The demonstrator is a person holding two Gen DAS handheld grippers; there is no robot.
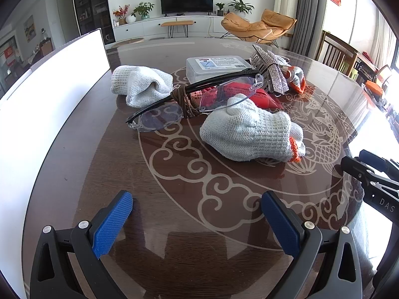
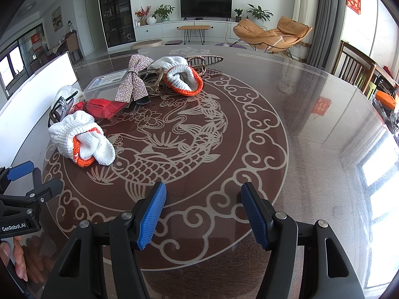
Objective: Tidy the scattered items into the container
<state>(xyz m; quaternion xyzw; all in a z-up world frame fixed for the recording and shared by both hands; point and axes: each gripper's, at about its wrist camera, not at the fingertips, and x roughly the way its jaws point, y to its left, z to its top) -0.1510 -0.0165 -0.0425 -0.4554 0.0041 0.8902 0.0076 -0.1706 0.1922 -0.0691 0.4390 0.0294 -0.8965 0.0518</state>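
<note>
Nothing had been picked up yet; the job looked to be at its opening reach. Both tools, left tool (image 1: 197, 220) and right tool (image 2: 203, 213), were released and empty, low in frame above the worktop (image 2: 311, 114). The nearest glove (image 1: 251, 134) lay mid-frame ahead, glasses (image 1: 189, 99) just behind it, the white container (image 1: 49, 104) at left. Next would call for closing on that glove.

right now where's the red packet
The red packet lies on the table left of centre in the right wrist view, between the near white glove and the rhinestone bow.
</note>
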